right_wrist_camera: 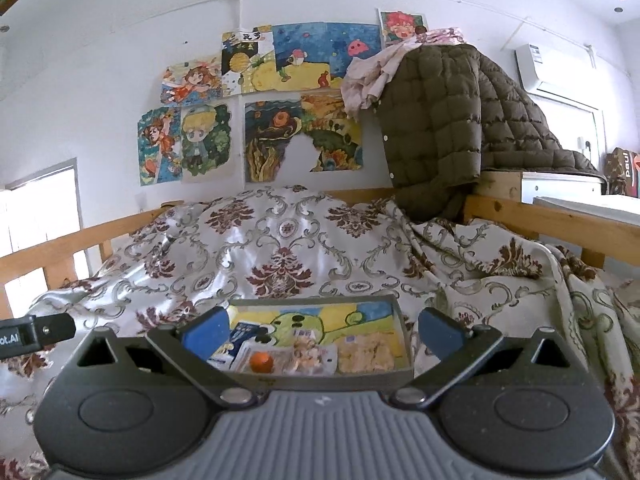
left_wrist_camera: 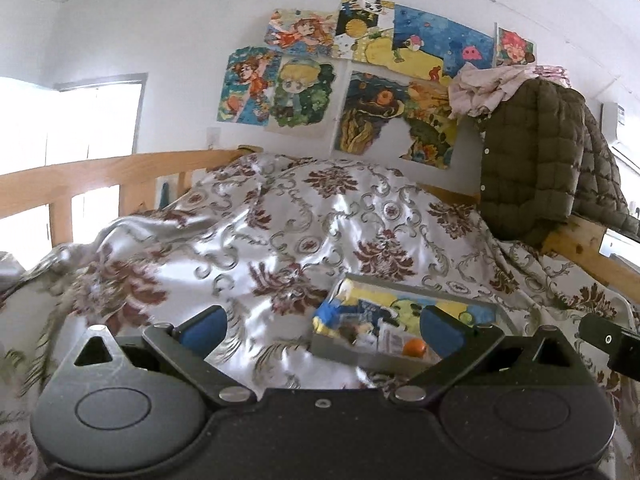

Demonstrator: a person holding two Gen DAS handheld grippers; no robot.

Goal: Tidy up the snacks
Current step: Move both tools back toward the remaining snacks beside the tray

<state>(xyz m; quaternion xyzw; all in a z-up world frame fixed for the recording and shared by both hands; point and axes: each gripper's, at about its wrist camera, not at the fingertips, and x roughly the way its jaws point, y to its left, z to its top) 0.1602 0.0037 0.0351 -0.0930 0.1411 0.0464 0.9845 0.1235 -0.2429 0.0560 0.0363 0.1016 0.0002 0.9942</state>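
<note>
A shallow grey tray (right_wrist_camera: 403,334) lies on the patterned bedspread, lined with a yellow and blue cartoon drawing. In it are a small orange fruit (right_wrist_camera: 261,361), a blue and white packet (right_wrist_camera: 240,340), a clear bag of wrapped sweets (right_wrist_camera: 308,354) and a bag of pale yellow snacks (right_wrist_camera: 366,354). My right gripper (right_wrist_camera: 320,332) is open and empty, its fingers straddling the tray's near edge. In the left wrist view the tray (left_wrist_camera: 336,348) sits low right of centre with the orange fruit (left_wrist_camera: 414,347). My left gripper (left_wrist_camera: 324,326) is open and empty, to the tray's left.
The floral satin bedspread (right_wrist_camera: 280,248) covers a wooden-railed bed (right_wrist_camera: 560,220). A brown quilted jacket (right_wrist_camera: 440,120) and pink cloth hang over the right bedpost. Drawings (right_wrist_camera: 280,100) are taped to the white wall. The other gripper's tip shows at each view's edge (left_wrist_camera: 608,340) (right_wrist_camera: 36,332).
</note>
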